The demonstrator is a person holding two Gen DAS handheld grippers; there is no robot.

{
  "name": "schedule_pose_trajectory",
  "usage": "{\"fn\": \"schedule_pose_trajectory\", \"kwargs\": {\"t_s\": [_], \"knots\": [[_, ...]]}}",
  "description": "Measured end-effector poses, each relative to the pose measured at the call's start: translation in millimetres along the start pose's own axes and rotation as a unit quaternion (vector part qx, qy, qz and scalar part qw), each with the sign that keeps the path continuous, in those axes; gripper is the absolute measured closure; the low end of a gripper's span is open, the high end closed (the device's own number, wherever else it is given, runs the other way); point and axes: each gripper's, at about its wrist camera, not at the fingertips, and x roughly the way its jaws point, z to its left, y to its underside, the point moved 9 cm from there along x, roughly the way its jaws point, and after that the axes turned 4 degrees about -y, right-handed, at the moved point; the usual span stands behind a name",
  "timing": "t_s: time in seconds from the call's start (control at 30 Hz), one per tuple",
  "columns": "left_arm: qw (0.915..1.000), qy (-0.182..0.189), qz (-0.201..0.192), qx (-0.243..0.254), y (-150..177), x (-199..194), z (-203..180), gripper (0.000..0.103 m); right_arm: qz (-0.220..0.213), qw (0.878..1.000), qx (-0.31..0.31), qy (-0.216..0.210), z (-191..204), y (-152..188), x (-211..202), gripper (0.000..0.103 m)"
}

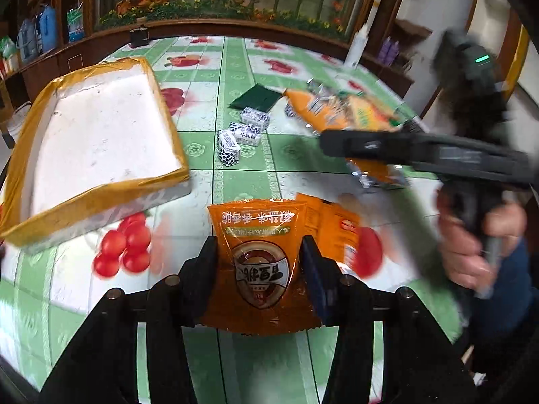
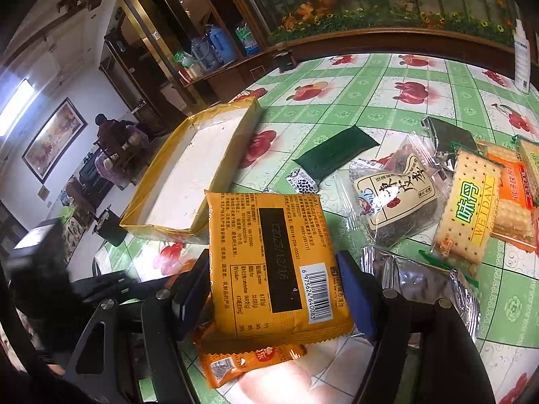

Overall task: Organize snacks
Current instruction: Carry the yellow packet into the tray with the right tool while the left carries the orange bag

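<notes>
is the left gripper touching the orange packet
Touching: the left wrist view shows the left gripper fingers pressing both sides of the orange packet.

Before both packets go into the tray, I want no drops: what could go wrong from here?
1. The left gripper pinches only the lower part of its orange foil snack packet; the floppy top may sag or slip.
2. The right gripper holds a yellow-orange flat packet near the left one, so they may collide.
3. The white foam tray with yellow tape looks light and could be nudged.
</notes>
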Motion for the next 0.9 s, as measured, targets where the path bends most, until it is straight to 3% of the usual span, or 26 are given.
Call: {"fn": "schedule_pose_trajectory", "kwargs": {"t_s": [0.23, 0.37, 0.6, 0.9], "knots": [[0.9987, -0.013, -0.037, -0.032, 6, -46, 35, 0.056, 0.001, 1.0, 0.02, -0.002, 9, -7, 7, 0.03], [0.9975, -0.014, -0.048, -0.05, 10, -53, 48, 0.056, -0.014, 0.999, 0.028, -0.019, 36, -19, 8, 0.03], [0.9946, -0.013, -0.074, -0.071, 14, -74, 70, 0.056, -0.012, 0.999, -0.02, -0.021, 93, -46, 26, 0.03], [0.9907, -0.011, -0.093, -0.099, 14, -86, 102, 0.056, 0.015, 0.999, -0.021, -0.034, 134, -59, 72, 0.03]]}}
